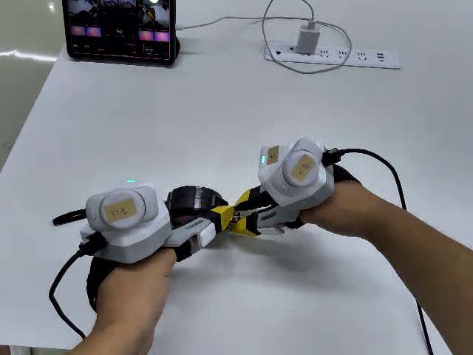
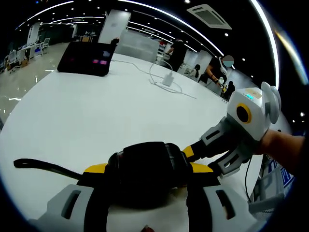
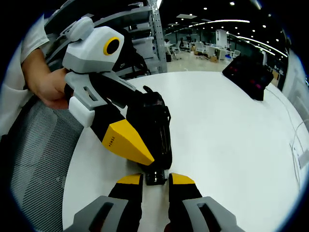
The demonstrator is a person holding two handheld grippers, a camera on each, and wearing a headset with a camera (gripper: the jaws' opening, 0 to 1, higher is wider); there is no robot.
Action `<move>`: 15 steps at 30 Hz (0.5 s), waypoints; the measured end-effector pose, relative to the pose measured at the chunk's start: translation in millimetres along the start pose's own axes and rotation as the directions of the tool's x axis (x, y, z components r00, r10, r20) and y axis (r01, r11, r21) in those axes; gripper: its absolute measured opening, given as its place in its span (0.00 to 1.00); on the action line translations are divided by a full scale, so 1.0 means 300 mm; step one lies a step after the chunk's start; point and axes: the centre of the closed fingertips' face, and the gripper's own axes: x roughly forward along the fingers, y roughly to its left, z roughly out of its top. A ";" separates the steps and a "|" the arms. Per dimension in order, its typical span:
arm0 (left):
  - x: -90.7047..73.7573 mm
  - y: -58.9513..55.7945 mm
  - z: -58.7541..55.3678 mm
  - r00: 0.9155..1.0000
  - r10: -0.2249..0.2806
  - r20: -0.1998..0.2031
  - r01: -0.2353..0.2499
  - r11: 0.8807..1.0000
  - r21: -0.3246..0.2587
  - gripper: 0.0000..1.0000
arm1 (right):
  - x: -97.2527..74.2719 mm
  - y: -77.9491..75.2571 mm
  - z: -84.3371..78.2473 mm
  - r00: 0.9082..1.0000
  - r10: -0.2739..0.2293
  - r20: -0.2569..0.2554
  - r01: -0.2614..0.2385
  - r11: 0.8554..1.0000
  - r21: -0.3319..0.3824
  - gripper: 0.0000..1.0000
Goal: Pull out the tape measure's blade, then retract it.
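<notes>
your left gripper (image 2: 148,169) is clamped on the tape measure (image 1: 194,201), one yellow-tipped jaw on each side of its black case. the case sits low over the white tabletop (image 1: 222,118), near the front edge; you cannot tell whether it touches the surface. in the head view your left hand (image 1: 133,288) holds that gripper at about 7 o'clock from the case.

your right gripper (image 3: 155,182) comes in from about 3 o'clock of the case in the head view, held by your right hand (image 1: 340,211). its jaws are nearly together and pinch the small black blade tip (image 3: 155,177), which sits right at the case's mouth, so almost no blade shows between tip and case. in the right gripper view one yellow jaw tip of the left gripper lies just at 10 o'clock from that blade tip, close beside it.

far back on the tabletop, a dark tablet (image 1: 122,29) with a lit screen stands at about 11 o'clock from the tape measure. a white power strip (image 1: 332,53) lies at about 1 o'clock, with a charger (image 1: 308,37) plugged in and a looped cable (image 1: 284,59) around it. both are well apart from the grippers.
</notes>
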 end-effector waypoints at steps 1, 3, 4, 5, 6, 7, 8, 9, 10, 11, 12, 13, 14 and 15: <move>0.000 0.000 0.000 1.000 0.000 -0.001 0.000 1.000 0.000 0.60 | -0.001 0.000 0.000 1.000 0.000 0.001 0.000 1.000 0.000 0.18; -0.001 0.001 0.000 1.000 -0.001 -0.005 0.001 1.000 0.001 0.60 | -0.004 -0.002 0.003 1.000 -0.003 0.006 0.003 1.000 0.004 0.18; -0.001 0.001 0.000 1.000 -0.001 -0.007 0.001 1.000 -0.001 0.60 | -0.006 -0.004 0.004 1.000 -0.005 0.007 0.005 1.000 0.008 0.18; -0.001 0.000 0.000 1.000 -0.002 -0.006 0.002 1.000 -0.001 0.61 | -0.008 -0.006 0.005 1.000 -0.007 0.011 0.007 1.000 0.010 0.18; -0.001 0.000 0.000 1.000 -0.001 -0.006 0.001 1.000 0.000 0.61 | -0.011 -0.004 0.011 1.000 -0.001 0.024 0.000 1.000 0.026 0.19; -0.001 0.000 0.000 1.000 -0.002 -0.004 0.002 1.000 -0.001 0.61 | -0.012 -0.003 0.013 1.000 0.000 0.030 -0.001 0.999 0.036 0.19; -0.002 0.000 0.000 1.000 -0.002 -0.003 0.002 1.000 0.000 0.61 | -0.016 -0.005 0.015 0.999 -0.007 0.035 0.006 0.999 0.033 0.20; -0.002 -0.001 0.000 1.000 -0.004 -0.004 0.004 1.000 0.001 0.61 | -0.017 -0.004 0.015 0.999 -0.007 0.035 0.006 0.999 0.034 0.20; -0.003 0.000 0.000 1.000 -0.009 -0.001 0.009 1.000 -0.001 0.60 | -0.018 -0.002 0.014 0.999 -0.006 0.035 0.005 0.999 0.036 0.20; -0.003 0.000 0.001 1.000 -0.011 0.001 0.011 1.000 -0.002 0.60 | -0.019 -0.002 0.013 0.999 -0.007 0.034 0.005 0.999 0.037 0.20; -0.003 -0.001 0.001 1.000 -0.014 0.003 0.014 1.000 -0.001 0.60 | -0.020 -0.002 0.015 0.999 -0.006 0.036 0.005 0.999 0.042 0.21; -0.004 -0.002 0.001 1.000 -0.015 0.006 0.015 1.000 -0.003 0.60 | -0.023 -0.003 0.018 0.999 -0.006 0.042 0.003 0.999 0.049 0.21; -0.004 -0.002 0.001 1.000 -0.015 0.006 0.015 1.000 -0.002 0.60 | -0.023 -0.004 0.019 0.999 -0.007 0.043 0.005 0.999 0.049 0.21; -0.004 -0.002 0.000 1.000 -0.014 0.005 0.014 1.000 -0.002 0.60 | -0.023 -0.004 0.019 0.999 -0.009 0.042 0.007 0.999 0.047 0.21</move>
